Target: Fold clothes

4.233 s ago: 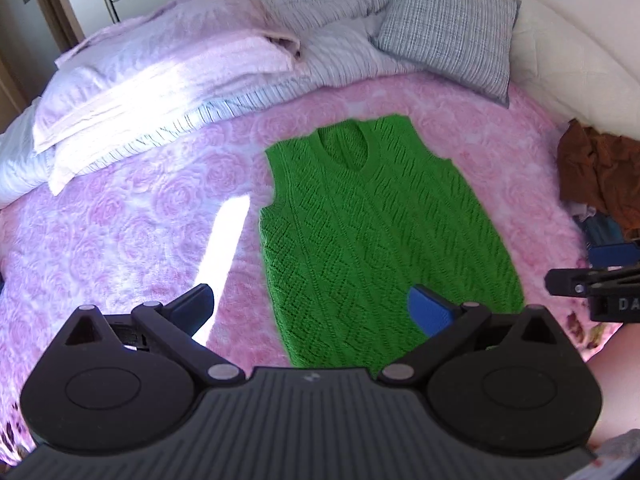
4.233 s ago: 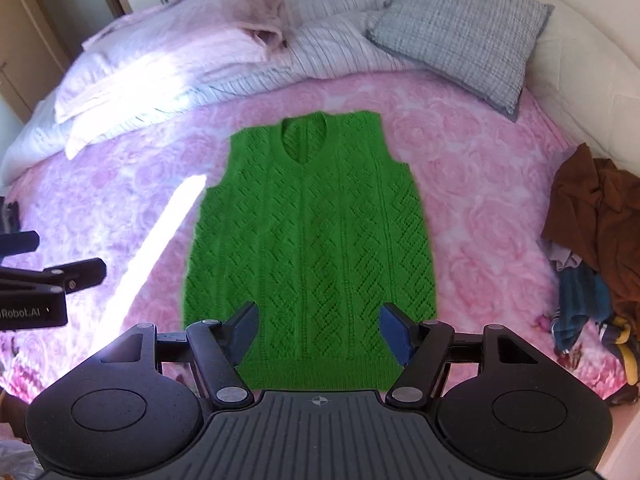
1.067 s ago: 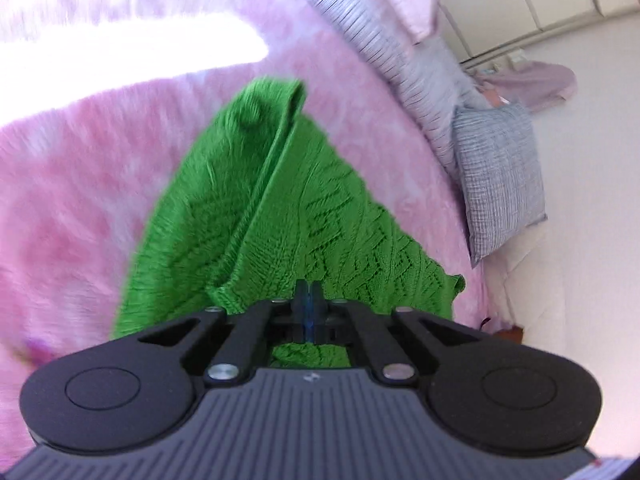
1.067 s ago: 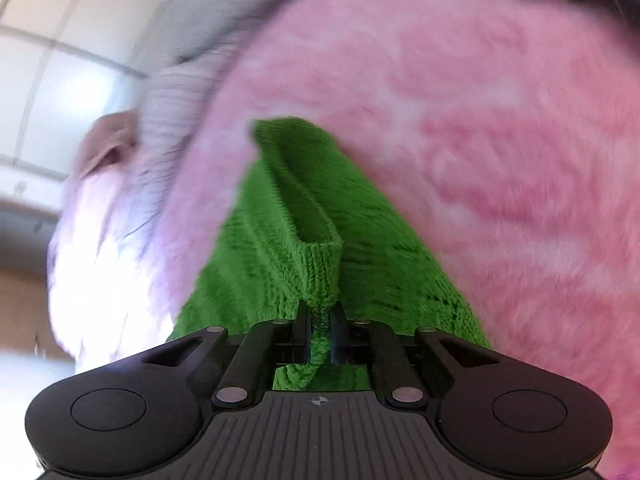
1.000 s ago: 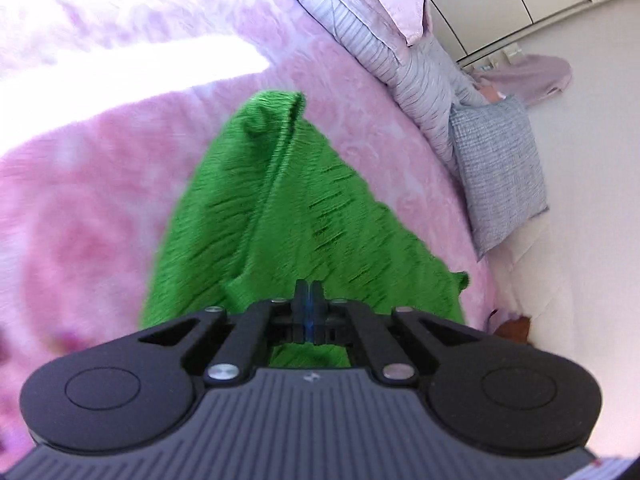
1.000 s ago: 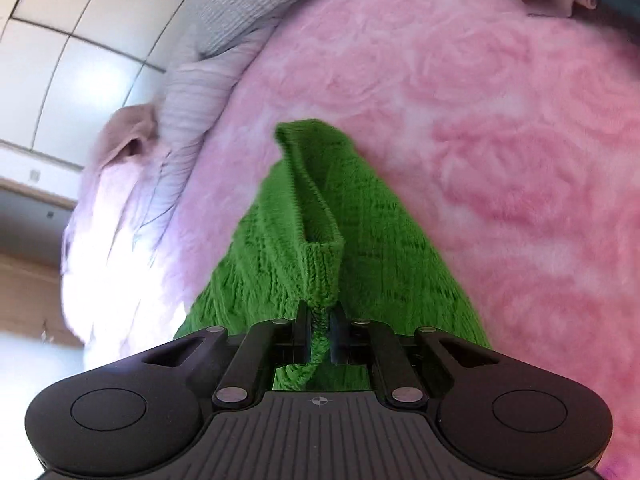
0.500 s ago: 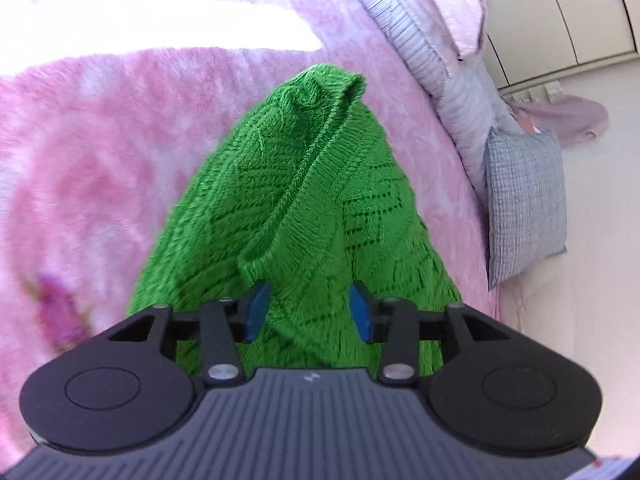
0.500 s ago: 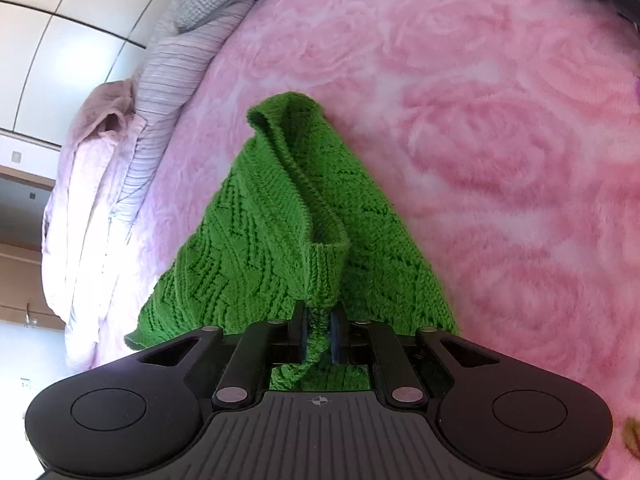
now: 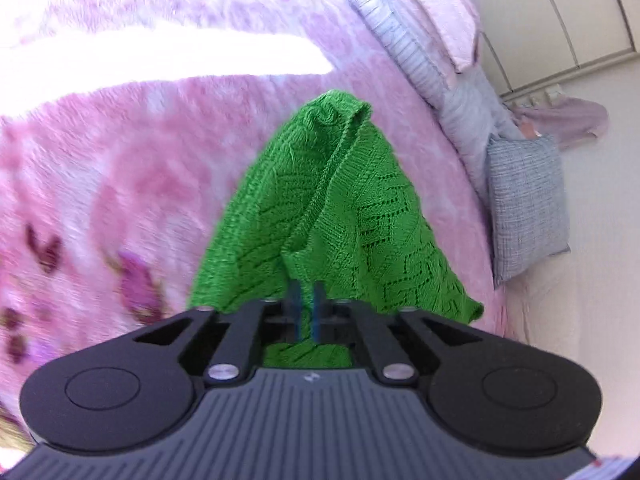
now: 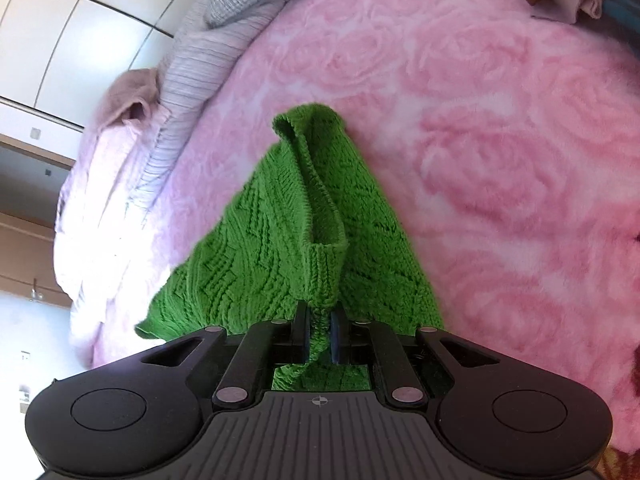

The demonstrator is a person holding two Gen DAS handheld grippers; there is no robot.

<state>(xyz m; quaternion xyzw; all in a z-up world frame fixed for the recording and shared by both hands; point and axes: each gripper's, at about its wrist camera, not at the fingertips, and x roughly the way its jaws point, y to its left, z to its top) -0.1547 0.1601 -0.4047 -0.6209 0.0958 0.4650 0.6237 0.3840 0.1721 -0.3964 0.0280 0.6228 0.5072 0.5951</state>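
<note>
**Both claws clamped on the green vest**

Your left claw (image 9: 306, 312) has just been closing its jaws again, and its blue pads (image 9: 295, 308) now pinch a fold of the green knitted vest (image 9: 340, 216). The knit rises straight out of the narrow slot between the pads. Your right claw (image 10: 319, 334) is squeezed tight on the vest's (image 10: 280, 240) ribbed edge, with a strip of the rib caught between its pads (image 10: 335, 336) and a little more hanging below them.

From each grip the vest drapes away in a tent shape, folded along a ridge that runs up to a bunched, rounded end. Its lower edges spread out to either side and rest on the pink rose-patterned blanket (image 10: 500, 168) covering the bed.

Beyond the vest, in your left view, a bright patch of sunlight (image 9: 160, 56) falls across the blanket. A striped cover (image 9: 404, 40) and a grey checked cushion (image 9: 526, 204) lie along the far edge. In your right view, a pale pink quilt (image 10: 92, 200) is heaped beside the blanket, with white cupboard doors (image 10: 80, 20) behind it.
</note>
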